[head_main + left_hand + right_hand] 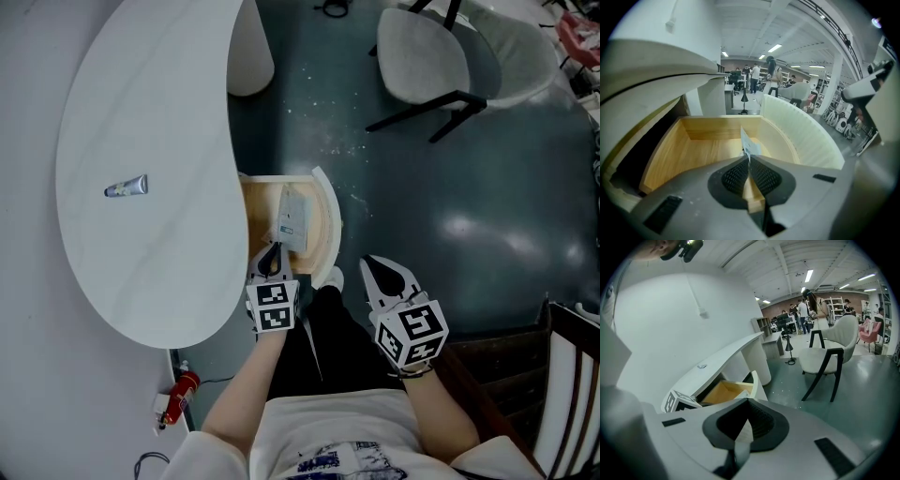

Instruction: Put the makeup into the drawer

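two claws are hovering by an open drawer. the left claw [272, 253] [750, 163] is clamping its jaws on the edge of a thin pale packet [749, 143], which is sticking straight out ahead of the tips, inside the drawer [689, 150]. the drawer's wooden bottom is lying just below and ahead of this claw, and its curved white front is curving round to the claw's right. the right claw [373, 267] [745, 423] is hanging beside the left one over the dark floor [469, 187], jaws pressed together with nothing between them, the drawer lying ahead to its left. farther off, beyond the left claw and to its left, a small tube [126, 187] is lying on the white table [159, 84]. a pale chair [422, 42] is standing well beyond the right claw.
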`<state>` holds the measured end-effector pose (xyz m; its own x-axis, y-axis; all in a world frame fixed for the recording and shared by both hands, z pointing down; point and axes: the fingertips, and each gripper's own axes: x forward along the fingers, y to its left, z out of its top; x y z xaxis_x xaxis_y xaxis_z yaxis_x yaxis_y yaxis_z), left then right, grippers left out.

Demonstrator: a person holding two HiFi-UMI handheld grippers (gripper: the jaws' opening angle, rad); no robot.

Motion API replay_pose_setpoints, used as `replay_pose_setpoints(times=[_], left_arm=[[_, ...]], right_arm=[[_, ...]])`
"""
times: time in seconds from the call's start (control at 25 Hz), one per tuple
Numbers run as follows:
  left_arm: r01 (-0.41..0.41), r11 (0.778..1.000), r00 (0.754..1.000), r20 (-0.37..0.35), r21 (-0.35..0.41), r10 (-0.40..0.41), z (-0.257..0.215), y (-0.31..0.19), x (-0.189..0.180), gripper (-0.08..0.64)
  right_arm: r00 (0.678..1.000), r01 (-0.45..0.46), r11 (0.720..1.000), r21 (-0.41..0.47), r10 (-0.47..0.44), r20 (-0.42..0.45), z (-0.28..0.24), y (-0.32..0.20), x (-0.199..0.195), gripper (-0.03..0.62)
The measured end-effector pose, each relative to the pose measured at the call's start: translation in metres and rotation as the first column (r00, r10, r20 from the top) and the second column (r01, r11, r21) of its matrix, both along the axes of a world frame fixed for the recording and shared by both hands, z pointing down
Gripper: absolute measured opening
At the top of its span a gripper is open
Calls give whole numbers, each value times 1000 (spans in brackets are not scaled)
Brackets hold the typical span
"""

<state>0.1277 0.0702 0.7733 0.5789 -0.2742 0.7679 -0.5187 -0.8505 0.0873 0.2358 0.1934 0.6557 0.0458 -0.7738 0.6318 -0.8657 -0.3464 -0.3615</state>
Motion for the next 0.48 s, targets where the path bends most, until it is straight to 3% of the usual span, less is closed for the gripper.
replay_pose_setpoints(times=[0.48], left_arm=[[27, 1000, 1000, -5, 12, -27, 0, -6, -5, 46]], right_arm=[[1000, 11, 1000, -7, -11, 9, 4, -4, -3, 20]])
